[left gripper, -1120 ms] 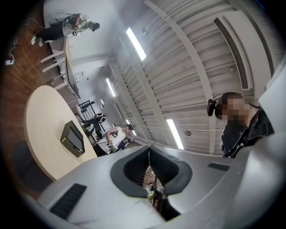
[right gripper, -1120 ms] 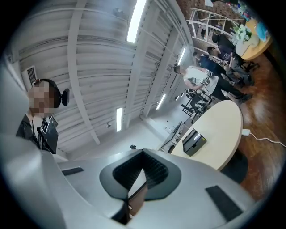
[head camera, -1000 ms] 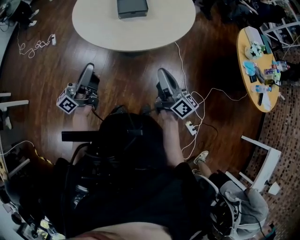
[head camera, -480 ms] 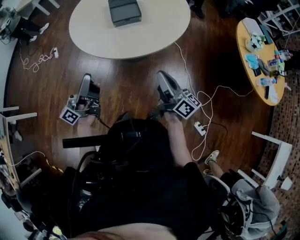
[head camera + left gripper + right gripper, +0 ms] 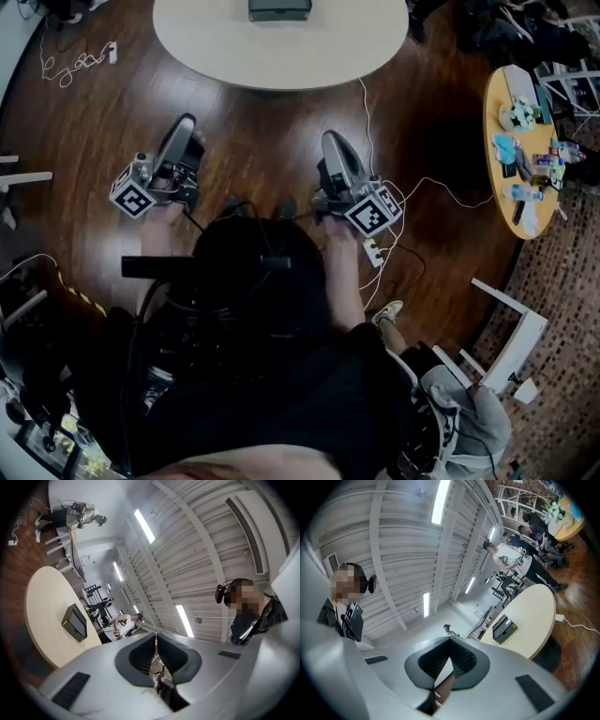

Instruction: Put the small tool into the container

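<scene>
A dark grey box-shaped container [image 5: 278, 8] stands on the round beige table [image 5: 281, 52] at the top of the head view. It also shows in the left gripper view as the container [image 5: 75, 621] and in the right gripper view as the container [image 5: 505, 627]. No small tool shows in any view. My left gripper [image 5: 185, 124] and right gripper [image 5: 334, 141] are held side by side over the wooden floor, short of the table, both angled upward. The left gripper [image 5: 155, 637] has its jaws together with nothing between them. So does the right gripper [image 5: 450, 641].
A yellow side table [image 5: 521, 150] with several small items stands at the right. White cables and a power strip [image 5: 375, 251] lie on the floor by my right hand. A white chair [image 5: 511, 323] is at lower right. People stand beyond the table in the gripper views.
The head view has shifted, so the table and container now sit higher and further right in it. Both grippers stay where they were, jaws together.
</scene>
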`<state>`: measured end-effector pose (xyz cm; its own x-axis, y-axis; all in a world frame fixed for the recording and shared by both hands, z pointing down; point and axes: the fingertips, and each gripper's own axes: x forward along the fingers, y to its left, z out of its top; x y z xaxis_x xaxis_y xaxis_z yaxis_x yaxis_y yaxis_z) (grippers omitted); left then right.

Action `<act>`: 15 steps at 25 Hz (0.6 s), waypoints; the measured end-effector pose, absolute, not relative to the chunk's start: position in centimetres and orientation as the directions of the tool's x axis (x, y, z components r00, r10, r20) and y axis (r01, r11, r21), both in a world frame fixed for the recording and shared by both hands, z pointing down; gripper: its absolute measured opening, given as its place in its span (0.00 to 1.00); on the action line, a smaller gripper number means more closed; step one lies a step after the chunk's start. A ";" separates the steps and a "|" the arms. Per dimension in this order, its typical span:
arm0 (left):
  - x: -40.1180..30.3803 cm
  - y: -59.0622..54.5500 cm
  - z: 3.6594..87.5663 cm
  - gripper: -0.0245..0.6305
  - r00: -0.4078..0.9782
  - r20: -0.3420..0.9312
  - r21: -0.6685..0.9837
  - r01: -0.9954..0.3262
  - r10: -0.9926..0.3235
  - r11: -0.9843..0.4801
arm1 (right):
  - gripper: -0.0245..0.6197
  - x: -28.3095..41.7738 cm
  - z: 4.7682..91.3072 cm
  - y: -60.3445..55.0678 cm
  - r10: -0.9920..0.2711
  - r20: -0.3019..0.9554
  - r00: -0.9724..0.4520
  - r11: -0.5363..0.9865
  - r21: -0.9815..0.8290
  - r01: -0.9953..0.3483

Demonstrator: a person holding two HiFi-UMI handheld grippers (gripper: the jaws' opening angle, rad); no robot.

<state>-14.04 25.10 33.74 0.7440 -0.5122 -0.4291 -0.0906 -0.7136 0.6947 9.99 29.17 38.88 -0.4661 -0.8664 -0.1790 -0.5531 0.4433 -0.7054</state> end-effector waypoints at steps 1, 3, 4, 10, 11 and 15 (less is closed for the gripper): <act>-14.1 25.2 33.8 0.04 0.745 -0.428 0.696 -0.091 -0.512 -0.713 | 0.01 10.0 38.9 29.2 -0.868 -0.174 -0.466 0.441 -0.703 -0.558; -14.3 25.2 33.9 0.04 0.745 -0.427 0.697 -0.090 -0.513 -0.711 | 0.01 9.7 38.9 29.3 -0.867 -0.172 -0.468 0.441 -0.702 -0.559; -14.4 25.2 33.9 0.04 0.745 -0.427 0.697 -0.090 -0.513 -0.711 | 0.01 9.6 38.9 29.3 -0.866 -0.171 -0.470 0.442 -0.701 -0.559; -14.0 25.2 33.9 0.04 0.754 -0.430 0.689 -0.081 -0.497 -0.720 | 0.01 9.6 39.1 29.5 -0.867 -0.168 -0.469 0.439 -0.703 -0.560; -14.1 25.2 34.0 0.04 0.756 -0.426 0.685 -0.088 -0.496 -0.723 | 0.01 9.6 39.2 29.6 -0.868 -0.167 -0.468 0.437 -0.703 -0.561; -14.1 25.3 34.4 0.04 0.762 -0.407 0.688 -0.108 -0.504 -0.718 | 0.01 9.9 39.3 29.8 -0.869 -0.161 -0.468 0.433 -0.706 -0.561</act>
